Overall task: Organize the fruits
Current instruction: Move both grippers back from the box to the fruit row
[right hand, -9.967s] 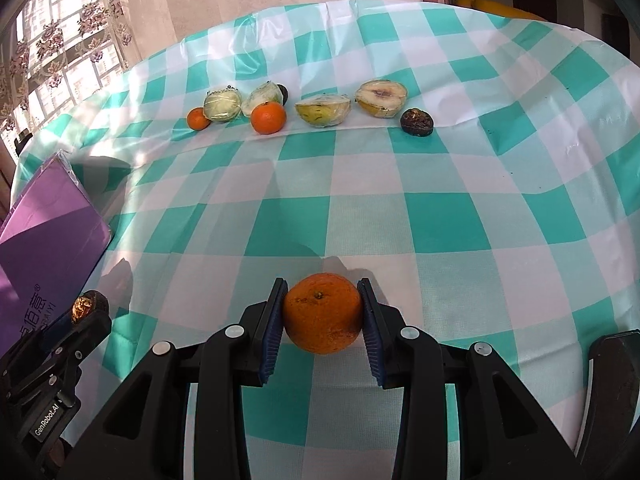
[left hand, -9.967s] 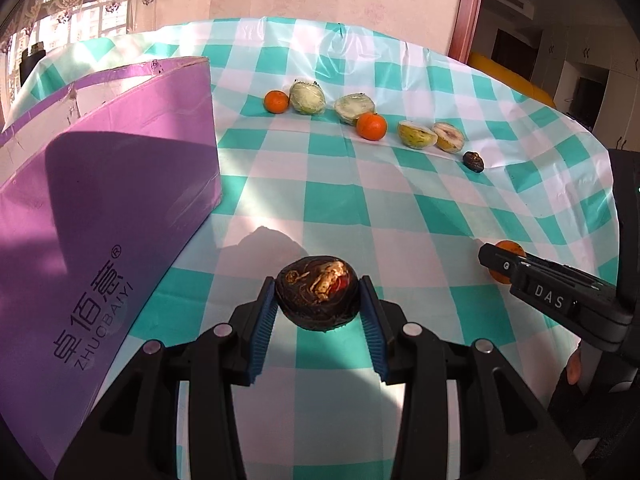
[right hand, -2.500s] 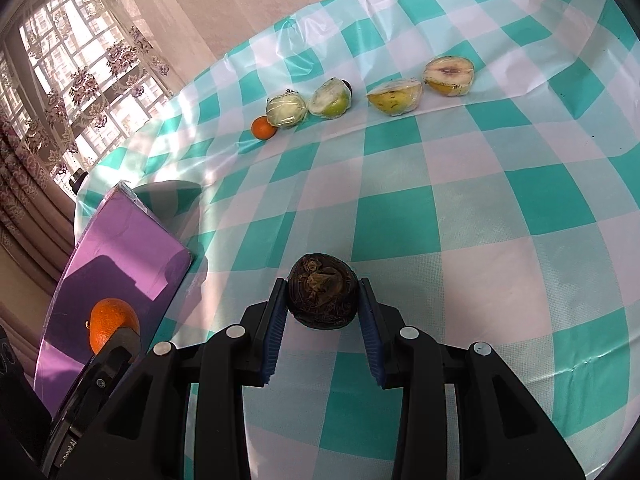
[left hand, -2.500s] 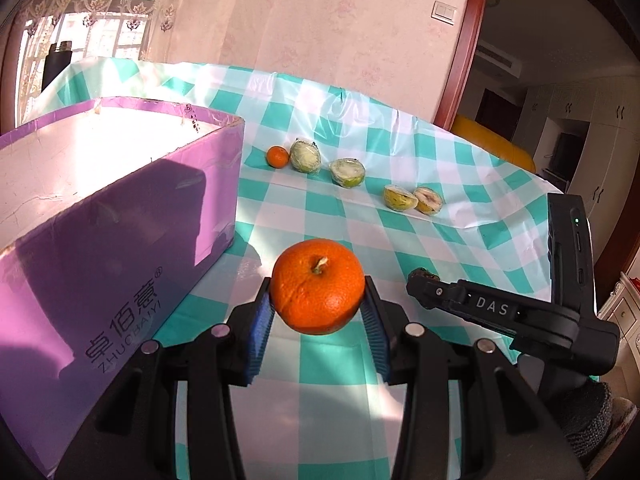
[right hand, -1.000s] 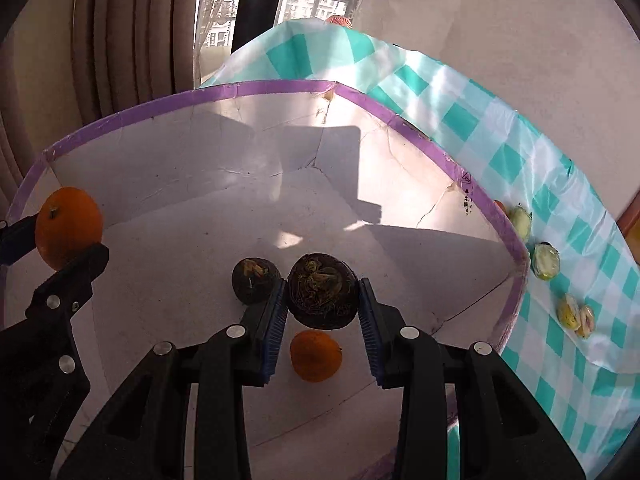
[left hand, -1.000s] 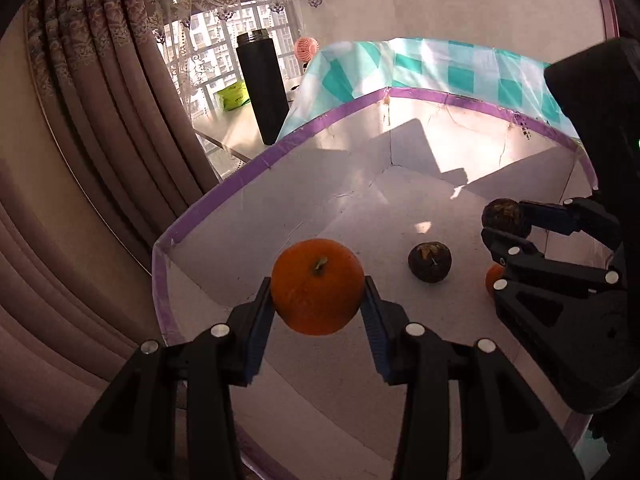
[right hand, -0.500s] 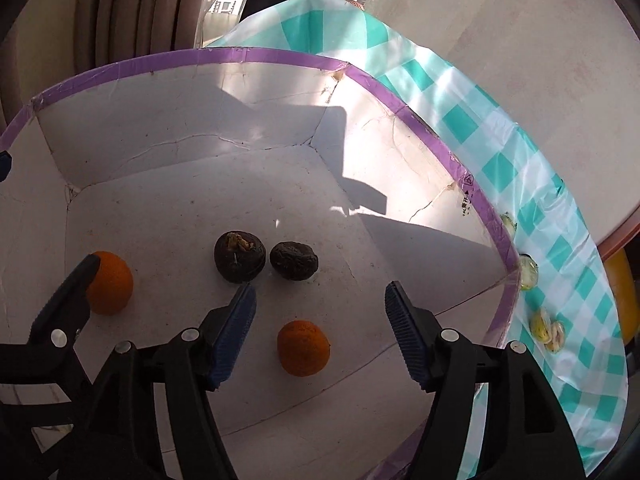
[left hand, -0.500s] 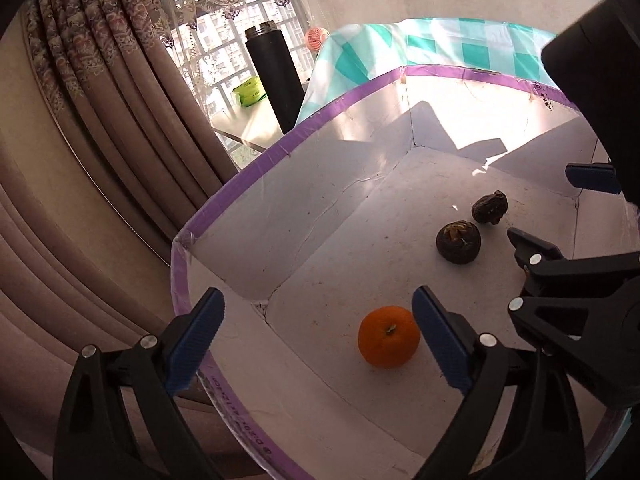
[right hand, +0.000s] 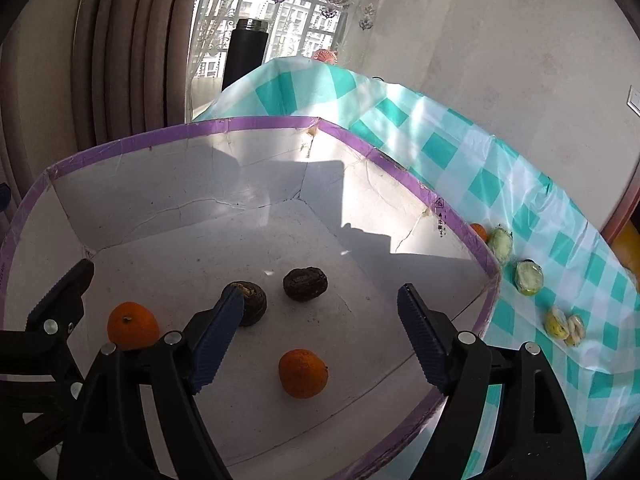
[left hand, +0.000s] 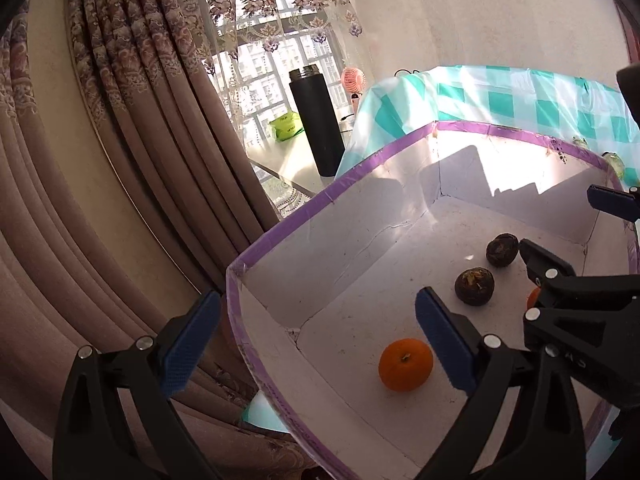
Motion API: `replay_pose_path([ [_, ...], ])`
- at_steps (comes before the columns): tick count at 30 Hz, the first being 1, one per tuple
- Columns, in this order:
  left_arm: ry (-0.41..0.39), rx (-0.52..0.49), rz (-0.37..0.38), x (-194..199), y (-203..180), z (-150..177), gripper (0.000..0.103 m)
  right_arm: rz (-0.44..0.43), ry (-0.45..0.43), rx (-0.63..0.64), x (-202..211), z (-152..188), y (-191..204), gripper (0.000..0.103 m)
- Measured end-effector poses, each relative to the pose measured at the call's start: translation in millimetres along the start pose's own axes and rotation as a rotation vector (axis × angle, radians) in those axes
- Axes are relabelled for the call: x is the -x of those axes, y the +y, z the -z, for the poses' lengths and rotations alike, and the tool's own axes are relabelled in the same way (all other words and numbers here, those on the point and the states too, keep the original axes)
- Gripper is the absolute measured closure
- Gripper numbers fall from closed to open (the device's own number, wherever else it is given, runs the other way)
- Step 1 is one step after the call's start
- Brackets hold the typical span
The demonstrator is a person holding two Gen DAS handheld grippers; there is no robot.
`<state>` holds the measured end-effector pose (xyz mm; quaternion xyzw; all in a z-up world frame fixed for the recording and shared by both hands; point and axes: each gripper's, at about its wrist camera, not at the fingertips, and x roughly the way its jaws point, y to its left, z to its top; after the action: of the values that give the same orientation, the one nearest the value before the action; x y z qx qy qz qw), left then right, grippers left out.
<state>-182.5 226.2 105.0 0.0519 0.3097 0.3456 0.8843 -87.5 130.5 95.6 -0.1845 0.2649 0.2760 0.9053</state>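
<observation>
Two oranges [right hand: 303,373] [right hand: 132,325] and two dark fruits [right hand: 305,283] [right hand: 251,303] now lie loose on the floor of the purple-rimmed box [right hand: 256,123], no longer carried. The left gripper [left hand: 316,340] and the right gripper [right hand: 320,336] both hang above it with jaws spread wide and empty. Cut fruit halves [right hand: 529,277] remain on the checked tablecloth [right hand: 480,160] beside the box.

Bright window [left hand: 276,56] sunlight, hard shadows, fisheye-warped edges.
</observation>
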Motion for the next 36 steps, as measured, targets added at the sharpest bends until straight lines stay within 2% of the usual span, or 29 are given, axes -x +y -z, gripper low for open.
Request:
replay_pose_path([
  [2, -0.072, 0.039, -0.023, 16.3, 4.8, -5.1, 0.002, -0.008, -0.085, -0.040, 15.9, 0.0, -14.3, 0.017],
  [6, -0.252, 0.145, 0.014, 58.2, 10.5, -11.5, 0.002, 0.025, -0.205, -0.142, 40.8, 6.7, -54.7, 0.017],
  [10, -0.372, 0.167, 0.168, 94.6, -8.4, -10.2, 0.002, 0.091, -0.233, -0.292, 50.1, 25.2, -113.0, 0.017],
  [14, -0.450, 0.071, 0.323, 122.7, -56.7, -4.0, 0.002, 0.199, -0.156, -0.433, 42.6, 52.7, -176.1, 0.017],
  [17, -0.399, -0.033, 0.469, 130.1, -106.9, 3.0, 0.002, 0.280, -0.079, -0.542, 35.0, 78.3, -221.0, 0.017],
  [20, -0.269, -0.112, 0.653, 122.7, -160.1, 9.0, 0.002, 0.355, 0.034, -0.618, 21.8, 105.5, -259.5, 0.017],
  [22, -0.165, -0.153, 0.737, 110.0, -196.9, 12.9, 0.002, 0.400, 0.103, -0.670, 11.9, 126.3, -282.6, 0.017],
  [24, -0.065, -0.188, 0.768, 95.2, -231.1, 17.2, 0.002, 0.422, 0.130, -0.731, 8.9, 147.6, -301.8, 0.017],
  [26, -0.001, -0.190, 0.811, 81.2, -256.0, 20.0, 0.002, 0.434, 0.146, -0.768, 6.6, 163.7, -314.5, 0.017],
  [30, 0.053, -0.186, 0.834, 56.3, -291.8, 16.0, 0.002, 0.407, 0.142, -0.847, 6.7, 180.9, -332.1, 0.017],
  [33, 0.093, -0.144, 0.848, 36.1, -304.5, 8.4, 0.002, 0.414, 0.134, -0.852, 3.5, 179.4, -343.6, 0.017],
  [36, 0.126, -0.118, 0.859, 21.1, -313.0, 1.5, 0.002, 0.419, 0.170, -0.832, -11.4, 172.3, -357.0, 0.017],
])
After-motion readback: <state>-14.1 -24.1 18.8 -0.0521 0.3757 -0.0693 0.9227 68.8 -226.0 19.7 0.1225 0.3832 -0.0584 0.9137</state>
